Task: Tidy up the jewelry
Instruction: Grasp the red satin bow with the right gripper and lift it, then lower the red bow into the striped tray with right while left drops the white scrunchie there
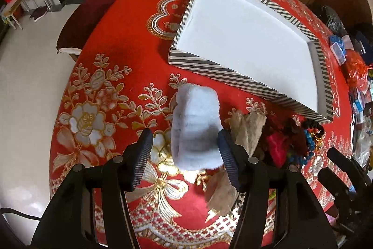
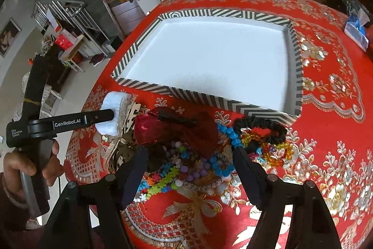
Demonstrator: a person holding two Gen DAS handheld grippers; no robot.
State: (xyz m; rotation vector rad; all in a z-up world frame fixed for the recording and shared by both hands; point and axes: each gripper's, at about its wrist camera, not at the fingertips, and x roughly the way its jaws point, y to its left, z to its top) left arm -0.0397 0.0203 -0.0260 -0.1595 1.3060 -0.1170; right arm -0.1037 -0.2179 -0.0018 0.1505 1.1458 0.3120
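Left gripper (image 1: 185, 151) wide around white fluffy band (image 1: 195, 130); close squarely, lift toward tray (image 1: 233, 71). Right gripper (image 2: 190, 166) wide, empty above beads (image 2: 186, 167).

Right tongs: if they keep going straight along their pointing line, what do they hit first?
Probably the heap of bead bracelets lying between the open right tongs, on the red tablecloth. Depth is hard to judge.
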